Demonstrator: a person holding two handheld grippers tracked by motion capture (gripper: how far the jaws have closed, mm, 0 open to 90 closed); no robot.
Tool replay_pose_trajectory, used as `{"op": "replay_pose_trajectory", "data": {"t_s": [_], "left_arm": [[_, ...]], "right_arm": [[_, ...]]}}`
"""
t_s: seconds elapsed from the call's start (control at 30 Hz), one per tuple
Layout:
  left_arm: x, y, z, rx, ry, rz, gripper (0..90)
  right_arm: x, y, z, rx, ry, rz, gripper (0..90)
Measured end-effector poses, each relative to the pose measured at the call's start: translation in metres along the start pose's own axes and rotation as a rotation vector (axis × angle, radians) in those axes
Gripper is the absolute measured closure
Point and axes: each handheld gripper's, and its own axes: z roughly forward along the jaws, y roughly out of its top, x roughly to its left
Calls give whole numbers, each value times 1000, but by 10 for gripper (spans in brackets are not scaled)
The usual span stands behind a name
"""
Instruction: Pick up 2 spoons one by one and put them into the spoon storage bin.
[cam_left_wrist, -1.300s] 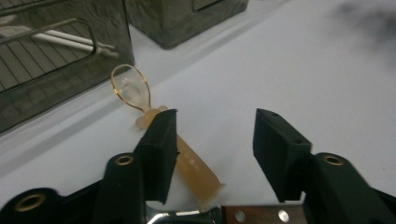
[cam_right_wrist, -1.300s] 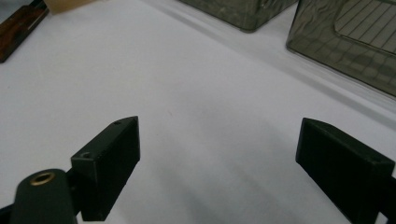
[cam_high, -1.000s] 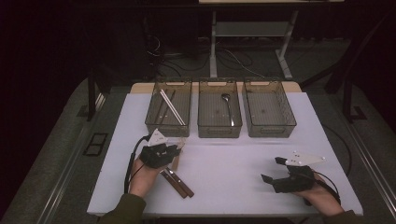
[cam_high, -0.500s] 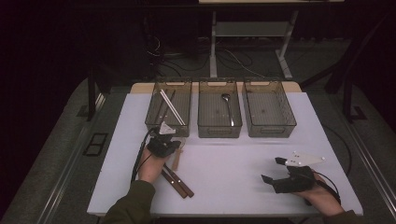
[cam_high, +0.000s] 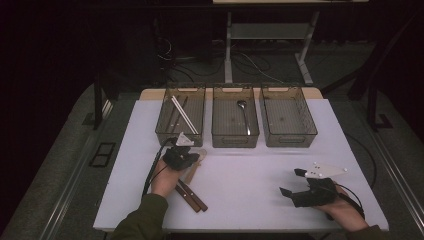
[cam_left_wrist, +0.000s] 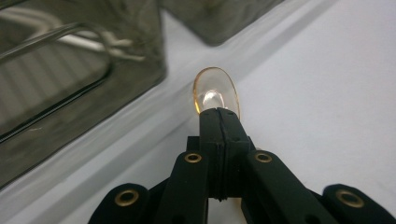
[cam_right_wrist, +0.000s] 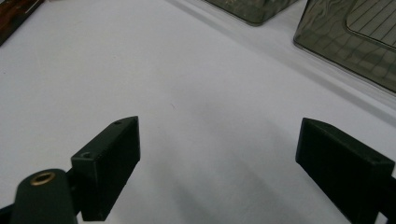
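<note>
Gripping spoon (cam_left_wrist: 216, 93) near left bin (cam_high: 180, 131) | left gripper (cam_left_wrist: 219, 116) jaws are pinching its handle | right gripper (cam_right_wrist: 219, 163) is resting spread | lifting level, clearing the bin wall.

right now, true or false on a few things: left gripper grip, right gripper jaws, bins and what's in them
1. The left gripper is shut on a clear spoon. True.
2. The right gripper holds a knife. False: its jaws stand open over the bare table.
3. The middle bin holds a metal spoon. True.
4. The right bin is full of forks. False: it looks empty.
5. Two brown-handled utensils lie by the left hand. True.
</note>
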Motion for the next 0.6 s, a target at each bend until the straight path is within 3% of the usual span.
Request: {"op": "replay_pose_trajectory", "data": {"t_s": [0.43,0.6], "left_arm": [[-26,9,13,37,-110,104,892],[-26,9,14,34,-116,105,891]], "right_arm": [[0,0,0,1,1,-3,136],[0,0,0,1,1,-6,136]]}}
